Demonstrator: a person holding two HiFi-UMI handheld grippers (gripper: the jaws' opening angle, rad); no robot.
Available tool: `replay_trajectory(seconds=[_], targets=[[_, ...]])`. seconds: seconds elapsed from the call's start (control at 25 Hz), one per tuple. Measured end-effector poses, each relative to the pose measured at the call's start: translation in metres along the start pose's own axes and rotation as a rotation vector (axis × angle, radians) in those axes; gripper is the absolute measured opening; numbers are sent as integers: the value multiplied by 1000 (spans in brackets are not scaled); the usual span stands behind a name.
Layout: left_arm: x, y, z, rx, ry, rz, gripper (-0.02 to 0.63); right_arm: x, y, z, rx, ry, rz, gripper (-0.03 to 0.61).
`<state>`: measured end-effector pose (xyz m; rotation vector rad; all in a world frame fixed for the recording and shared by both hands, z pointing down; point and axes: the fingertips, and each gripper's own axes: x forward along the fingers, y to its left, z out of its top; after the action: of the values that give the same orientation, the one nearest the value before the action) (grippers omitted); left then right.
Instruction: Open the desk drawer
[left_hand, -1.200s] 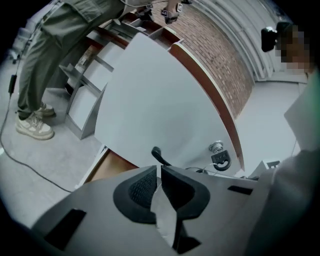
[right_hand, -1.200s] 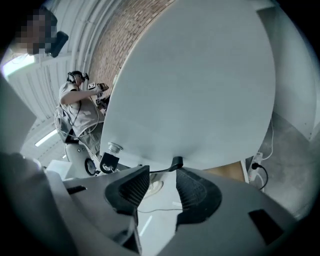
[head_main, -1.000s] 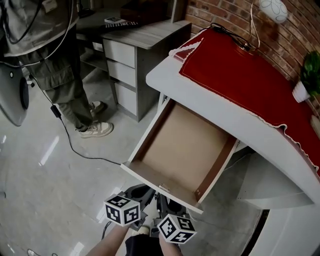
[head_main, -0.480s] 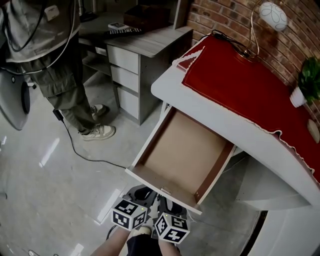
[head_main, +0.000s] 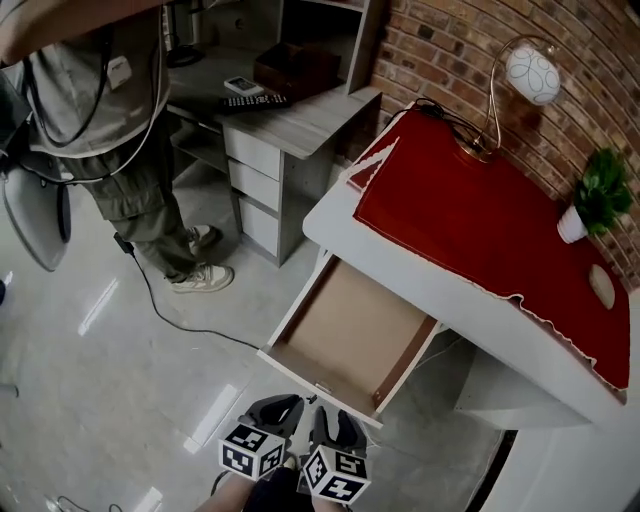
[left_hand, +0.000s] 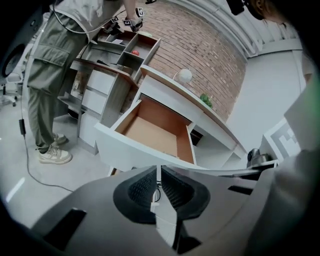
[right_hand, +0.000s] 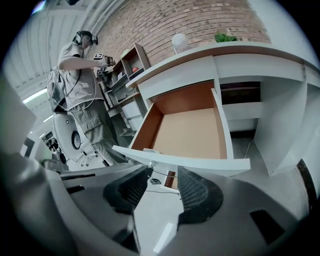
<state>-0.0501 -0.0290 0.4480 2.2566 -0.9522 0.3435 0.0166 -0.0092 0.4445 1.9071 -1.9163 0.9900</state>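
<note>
The white desk (head_main: 330, 225) has its drawer (head_main: 350, 335) pulled far out, with a bare brown bottom and a small handle (head_main: 322, 388) on the white front. My left gripper (head_main: 283, 408) and right gripper (head_main: 332, 422) hang side by side just in front of that panel, touching nothing. In the left gripper view the drawer (left_hand: 152, 132) lies ahead and the left gripper (left_hand: 159, 187) is shut on nothing. In the right gripper view the right gripper (right_hand: 162, 187) stands open below the drawer (right_hand: 192, 132) front; its jaws have just been opening, with nothing between them.
A red cloth (head_main: 480, 220) covers the desk top, with a lamp (head_main: 530, 75) and a potted plant (head_main: 598, 195) by the brick wall. A person (head_main: 120, 130) stands at the left beside a grey desk with drawers (head_main: 265, 150). A cable (head_main: 170, 300) trails over the floor.
Both grippers have drawn back from the drawer's front panel and handle and sit lower in the head view. The view has pulled away, so the open drawer looks smaller.
</note>
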Motion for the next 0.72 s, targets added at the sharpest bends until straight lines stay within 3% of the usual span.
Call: replay_trajectory(seconds=[0.4,0.52,0.72], targets=[[-25,-20,71,47,-84,41,11,-26,34,85,-115,-114,83,172],[-25,-28,103,81,-133,30,11,-28,41,125,-168,-190,99,49],[-24,-42,141,144,-179,30,11,-34,54,171,-211,-264,144,18]])
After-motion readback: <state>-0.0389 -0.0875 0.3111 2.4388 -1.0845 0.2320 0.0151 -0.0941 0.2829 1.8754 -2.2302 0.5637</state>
